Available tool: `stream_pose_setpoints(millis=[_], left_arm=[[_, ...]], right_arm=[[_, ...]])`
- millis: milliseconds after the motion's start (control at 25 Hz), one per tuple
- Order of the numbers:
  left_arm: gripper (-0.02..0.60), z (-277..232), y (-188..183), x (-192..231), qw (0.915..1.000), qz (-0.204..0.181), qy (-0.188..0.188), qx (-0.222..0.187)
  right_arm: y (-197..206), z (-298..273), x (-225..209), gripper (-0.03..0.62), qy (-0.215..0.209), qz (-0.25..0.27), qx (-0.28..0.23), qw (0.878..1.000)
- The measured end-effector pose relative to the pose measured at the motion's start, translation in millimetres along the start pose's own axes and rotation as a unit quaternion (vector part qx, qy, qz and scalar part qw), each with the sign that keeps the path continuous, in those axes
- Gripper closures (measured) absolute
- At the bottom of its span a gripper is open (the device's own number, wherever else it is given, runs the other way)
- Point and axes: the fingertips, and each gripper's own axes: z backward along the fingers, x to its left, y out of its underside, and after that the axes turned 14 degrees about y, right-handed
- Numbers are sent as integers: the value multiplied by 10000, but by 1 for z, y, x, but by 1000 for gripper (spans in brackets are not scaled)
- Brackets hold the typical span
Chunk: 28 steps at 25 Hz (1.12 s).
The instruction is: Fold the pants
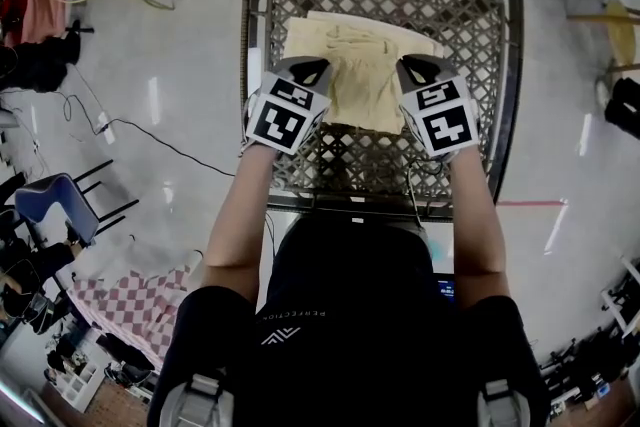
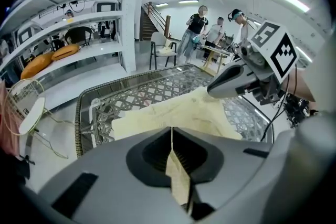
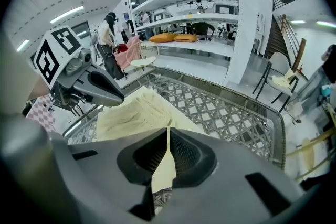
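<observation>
My pants [image 1: 365, 80] are pale yellow cloth, spread as a rough rectangle with soft creases across the far part. They lie flat on the lattice top of the bench [image 1: 470, 5], near its middle. My left tool [image 1: 312, 70] and right tool [image 1: 418, 68] each pinch a near corner.

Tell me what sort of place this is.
Probably a big workshop or lab hall, not a home: tall white shelving, a staircase to an upper gallery, and a bare polished floor with loose cables.
</observation>
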Motion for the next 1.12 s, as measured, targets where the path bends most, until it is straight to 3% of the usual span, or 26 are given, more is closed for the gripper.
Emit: stream_pose_setpoints(millis=[360, 720, 1120], left_arm=[[568, 19, 13, -26, 9998, 32, -105, -161], [568, 19, 44, -69, 9999, -64, 47, -77], [568, 26, 66, -93, 9995, 171, 45, -272]], right_arm=[[13, 31, 19, 553, -21, -245, -96, 9997], [40, 55, 33, 554, -26, -1002, -276, 9946], [70, 74, 55, 554, 18, -1265, -260, 9916]])
